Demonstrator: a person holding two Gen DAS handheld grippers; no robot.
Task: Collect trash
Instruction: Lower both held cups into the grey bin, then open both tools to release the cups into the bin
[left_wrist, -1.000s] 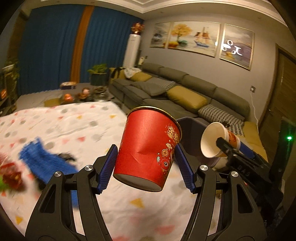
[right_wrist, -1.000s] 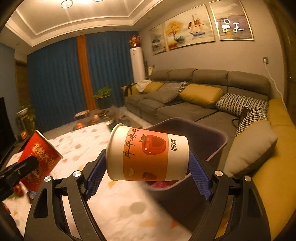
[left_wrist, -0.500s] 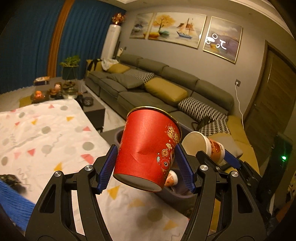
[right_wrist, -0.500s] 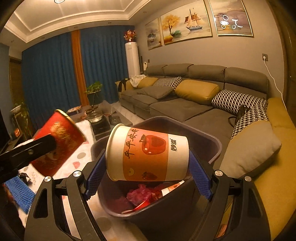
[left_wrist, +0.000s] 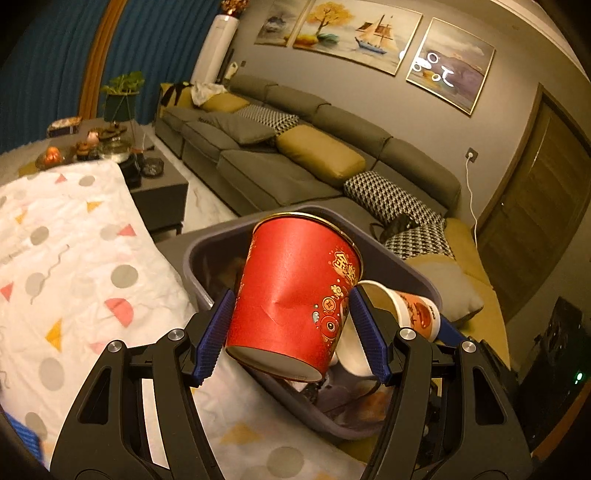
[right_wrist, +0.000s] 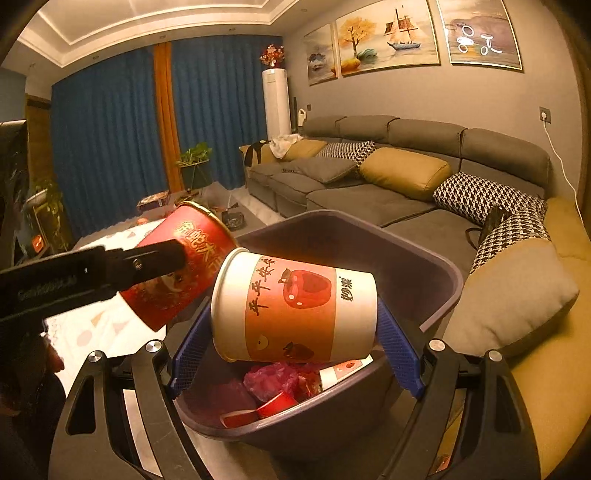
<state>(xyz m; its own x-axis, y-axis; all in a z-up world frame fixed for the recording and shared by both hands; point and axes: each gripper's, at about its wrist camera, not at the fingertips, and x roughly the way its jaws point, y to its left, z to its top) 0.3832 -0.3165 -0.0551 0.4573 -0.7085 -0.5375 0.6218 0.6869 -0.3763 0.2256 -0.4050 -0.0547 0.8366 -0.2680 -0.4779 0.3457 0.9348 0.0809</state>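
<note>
Left gripper (left_wrist: 291, 334) jaws pinch a dented red paper cup (left_wrist: 295, 295); right gripper (right_wrist: 293, 349) jaws pinch a white-and-orange paper cup (right_wrist: 295, 314), both over the grey plastic bin (right_wrist: 436, 269). Light, crushable; grip mid-wall gently.

Both wrist views over bin (left_wrist: 199, 254)

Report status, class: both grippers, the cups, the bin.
Left gripper shut on red cup. Right gripper shut on white-and-orange cup. Both over grey bin, trash already inside. Nothing in the way.
</note>
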